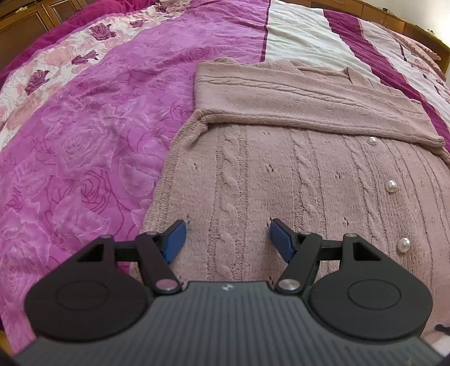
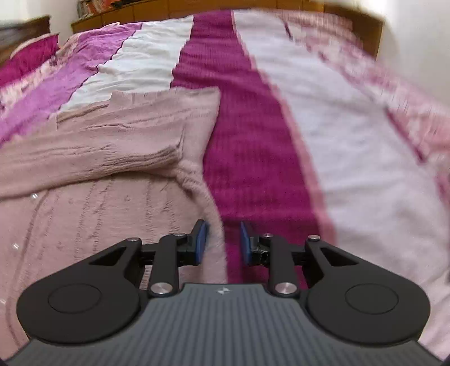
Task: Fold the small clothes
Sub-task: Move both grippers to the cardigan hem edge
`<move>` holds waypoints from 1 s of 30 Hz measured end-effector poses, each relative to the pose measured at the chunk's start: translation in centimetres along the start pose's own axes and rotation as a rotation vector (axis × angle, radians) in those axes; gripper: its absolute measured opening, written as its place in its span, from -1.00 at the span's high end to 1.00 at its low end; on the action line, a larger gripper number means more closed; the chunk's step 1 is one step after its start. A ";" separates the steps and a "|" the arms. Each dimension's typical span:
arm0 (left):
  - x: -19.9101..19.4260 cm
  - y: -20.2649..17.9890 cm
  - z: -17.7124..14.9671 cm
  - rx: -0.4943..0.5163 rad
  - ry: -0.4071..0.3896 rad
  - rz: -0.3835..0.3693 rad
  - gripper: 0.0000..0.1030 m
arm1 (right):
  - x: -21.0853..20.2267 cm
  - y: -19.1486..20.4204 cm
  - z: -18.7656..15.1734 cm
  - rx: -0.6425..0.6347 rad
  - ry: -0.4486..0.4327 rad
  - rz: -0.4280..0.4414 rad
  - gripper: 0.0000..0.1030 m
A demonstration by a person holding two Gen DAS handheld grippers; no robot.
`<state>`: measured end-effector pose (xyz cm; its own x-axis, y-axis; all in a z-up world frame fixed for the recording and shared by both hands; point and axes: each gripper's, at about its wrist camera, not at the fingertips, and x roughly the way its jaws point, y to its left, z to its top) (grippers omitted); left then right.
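A dusty-pink cable-knit cardigan [image 1: 281, 183] with pearl buttons [image 1: 391, 186] lies flat on the bed, and its sleeves [image 1: 281, 104] are folded across the upper part. My left gripper [image 1: 227, 225] hovers open just above the knit near its left edge, with nothing between the blue pads [image 1: 175, 242]. In the right wrist view the cardigan [image 2: 98, 225] fills the left side. My right gripper [image 2: 222, 228] stands narrowly open astride the cardigan's right edge [image 2: 218, 225]. That edge runs between the pads, which do not visibly press on it. The view is blurred.
The bedspread [image 1: 84, 140] is patterned with purple roses on the left, then white and magenta stripes [image 2: 247, 140] on the right. Wooden furniture [image 1: 22, 25] and a wooden bed frame [image 2: 351, 17] border the far side. A pillow [image 2: 28, 59] lies at the far left.
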<state>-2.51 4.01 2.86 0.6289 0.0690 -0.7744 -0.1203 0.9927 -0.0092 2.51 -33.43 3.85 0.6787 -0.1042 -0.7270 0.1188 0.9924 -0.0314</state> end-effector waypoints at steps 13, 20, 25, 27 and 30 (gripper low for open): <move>-2.9 2.6 0.7 0.028 -0.017 0.030 -0.32 | -5.0 -3.4 -3.2 0.146 0.092 0.203 -0.20; -1.7 4.4 -0.2 0.040 0.105 0.034 -0.32 | -5.4 -6.1 -4.9 0.200 0.221 0.287 -0.20; -0.6 5.4 -0.7 0.007 0.206 -0.064 -0.32 | -4.4 -6.0 -5.9 0.183 0.304 0.359 -0.21; -0.3 5.7 -0.7 -0.001 0.211 -0.078 -0.32 | -3.9 -5.7 -6.1 0.161 0.306 0.369 -0.21; -0.1 6.1 -0.5 -0.014 0.217 -0.109 -0.32 | -3.4 -5.8 -5.9 0.175 0.312 0.404 -0.24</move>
<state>-3.70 9.99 2.52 0.4589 -0.0625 -0.8863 -0.0724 0.9916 -0.1074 -4.76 -38.44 2.45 0.4512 0.3343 -0.8275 0.0296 0.9211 0.3882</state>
